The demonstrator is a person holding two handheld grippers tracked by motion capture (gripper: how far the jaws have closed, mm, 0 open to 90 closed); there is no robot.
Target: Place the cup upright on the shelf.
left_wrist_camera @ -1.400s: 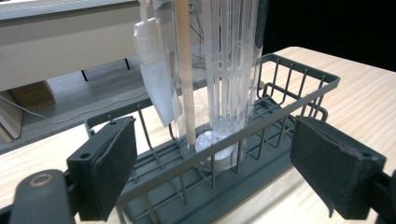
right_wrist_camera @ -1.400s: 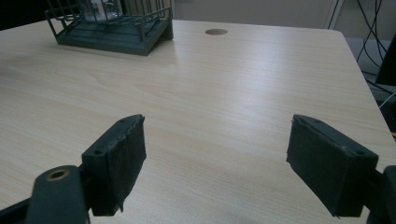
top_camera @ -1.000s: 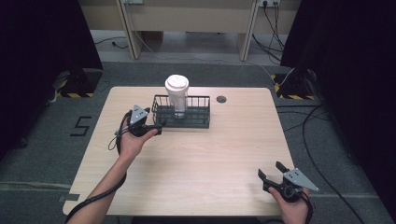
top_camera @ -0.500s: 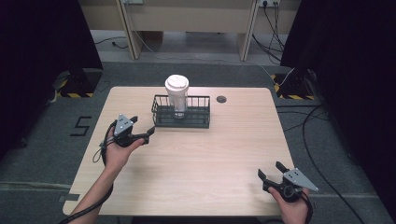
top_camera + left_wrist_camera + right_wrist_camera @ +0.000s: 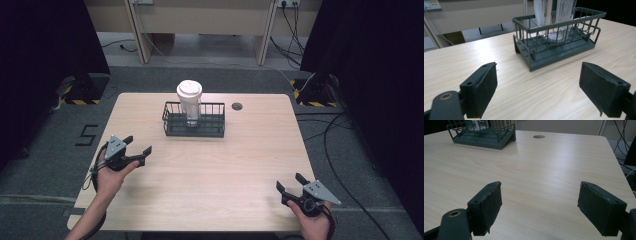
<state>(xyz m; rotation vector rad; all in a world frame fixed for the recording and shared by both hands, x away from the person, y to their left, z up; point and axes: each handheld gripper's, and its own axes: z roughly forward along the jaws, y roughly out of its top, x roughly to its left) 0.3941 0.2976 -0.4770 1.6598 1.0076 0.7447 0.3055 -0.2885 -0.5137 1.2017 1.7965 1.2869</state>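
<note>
Left gripper (image 5: 139, 145): lower left of the high view, held in the person's left hand (image 5: 107, 177), forearm coming up from the bottom edge. Jaws spread wide, nothing between them, pointing right and slightly up-frame toward the wire basket (image 5: 194, 131). Grey triangular plate on top, cable looped beside the wrist. It sits over the wooden table (image 5: 250, 155), well apart from the basket.

Right gripper (image 5: 290, 182): lower right of the high view, in the right hand (image 5: 312, 222), near the table's front edge. Jaws also spread wide and empty, pointing up-left in the frame.

Left gripper view: both black pads wide apart at the bottom corners, bare tabletop between them. Dark wire basket in the upper centre, standing flat, with a clear ribbed tumbler (image 5: 564, 15) upright inside it.

High view: a white lidded cup (image 5: 189, 100) stands in the basket's left half, upper centre of the frame. A small round hole (image 5: 237, 106) in the table lies just right of the basket.

Right gripper view: basket at upper left, hole at top centre, pads far apart.

Writing: a "5" marked on the floor (image 5: 87, 134) at centre left of the high view. Any print on the cup or grippers is too small to read.
</note>
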